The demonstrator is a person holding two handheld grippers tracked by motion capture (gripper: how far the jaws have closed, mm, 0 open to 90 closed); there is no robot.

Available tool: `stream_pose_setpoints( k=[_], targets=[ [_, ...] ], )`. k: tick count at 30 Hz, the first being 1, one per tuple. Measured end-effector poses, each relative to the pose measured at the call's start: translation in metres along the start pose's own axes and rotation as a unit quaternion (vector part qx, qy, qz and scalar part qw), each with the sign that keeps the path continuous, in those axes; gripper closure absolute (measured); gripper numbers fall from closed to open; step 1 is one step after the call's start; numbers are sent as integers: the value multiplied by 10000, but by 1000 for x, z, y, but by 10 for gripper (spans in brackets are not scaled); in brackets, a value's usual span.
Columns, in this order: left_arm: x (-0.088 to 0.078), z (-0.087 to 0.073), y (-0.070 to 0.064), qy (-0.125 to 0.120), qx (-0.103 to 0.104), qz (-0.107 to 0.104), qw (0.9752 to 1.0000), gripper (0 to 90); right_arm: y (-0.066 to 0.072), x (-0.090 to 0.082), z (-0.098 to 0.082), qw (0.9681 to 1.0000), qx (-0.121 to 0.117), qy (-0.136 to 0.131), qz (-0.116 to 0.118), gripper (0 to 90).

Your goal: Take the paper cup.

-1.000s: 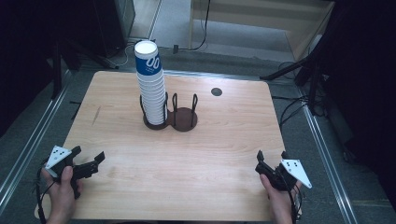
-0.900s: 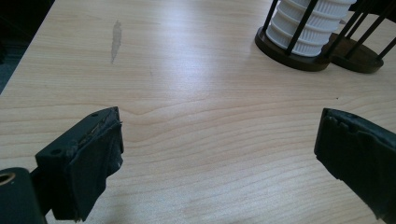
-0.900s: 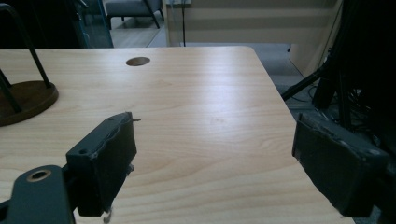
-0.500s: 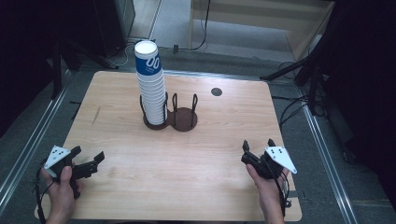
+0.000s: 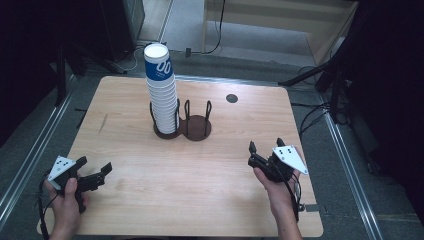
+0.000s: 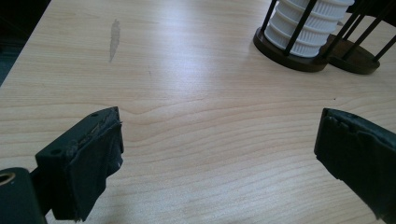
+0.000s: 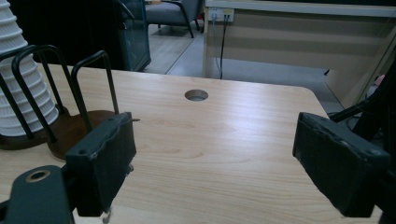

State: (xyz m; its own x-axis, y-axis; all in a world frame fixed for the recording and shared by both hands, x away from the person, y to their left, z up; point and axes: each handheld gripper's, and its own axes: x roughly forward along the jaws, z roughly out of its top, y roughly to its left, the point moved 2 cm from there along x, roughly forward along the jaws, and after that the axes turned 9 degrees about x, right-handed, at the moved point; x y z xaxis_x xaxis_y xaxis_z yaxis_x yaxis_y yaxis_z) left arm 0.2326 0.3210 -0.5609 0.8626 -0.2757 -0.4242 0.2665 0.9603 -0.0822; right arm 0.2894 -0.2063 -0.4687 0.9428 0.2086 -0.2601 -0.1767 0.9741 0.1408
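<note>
Right tool [image 5: 264, 153]: held in the right hand [image 5: 276, 187] above the near right part of the surface [image 5: 240, 200]; the jaws are spread wide with nothing between them, as seen in the right gripper view.
Left tool [image 5: 95, 176]: held in the left hand [image 5: 65, 202] at the near left corner; the jaws are likewise parted and empty, bare wood being seen between them in the left gripper view.
Cups [image 5: 161, 92]: a tall white stack with a blue-printed top cup, seated upright in the left ring of the holder [image 5: 182, 125], well apart from both tools.
Holder: a dark two-ring wire rack near the middle of the far half; the right ring [image 5: 198, 122] is empty.
Step in hand: judged to be the approach; nothing is gripped, and the right tool is pointed toward the holder.
Next move: a reach forward and leftward by the right tool is called for, the jaws kept open and raised to the top of the stack, so that one cup can be taken without the rest being tipped.
Risk: the stack is tall and narrow, so a sideways push could topple it.
Open room: bare wood lies between the tools and the holder; nothing blocks the path.
Edges: both tools are near the front edge; a round hole [image 5: 231, 98] lies toward the far right, clear of the route.
</note>
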Motion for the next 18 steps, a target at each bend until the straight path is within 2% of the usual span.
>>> stream_pose_setpoints(
  k=[6, 15, 18],
  targets=[
    [0, 0, 0, 0, -2, -17, 10000, 21, 8, 6, 5, 10000, -31, 18, 43, 132],
    [0, 0, 1, 14, -8, -38, 10000, 21, 29, 19, 18, 9997, -101, -15, 202, 128],
    [0, 0, 1, 17, -13, -41, 10000, 21, 36, 23, 20, 9997, -53, -26, 226, 128]
  ],
)
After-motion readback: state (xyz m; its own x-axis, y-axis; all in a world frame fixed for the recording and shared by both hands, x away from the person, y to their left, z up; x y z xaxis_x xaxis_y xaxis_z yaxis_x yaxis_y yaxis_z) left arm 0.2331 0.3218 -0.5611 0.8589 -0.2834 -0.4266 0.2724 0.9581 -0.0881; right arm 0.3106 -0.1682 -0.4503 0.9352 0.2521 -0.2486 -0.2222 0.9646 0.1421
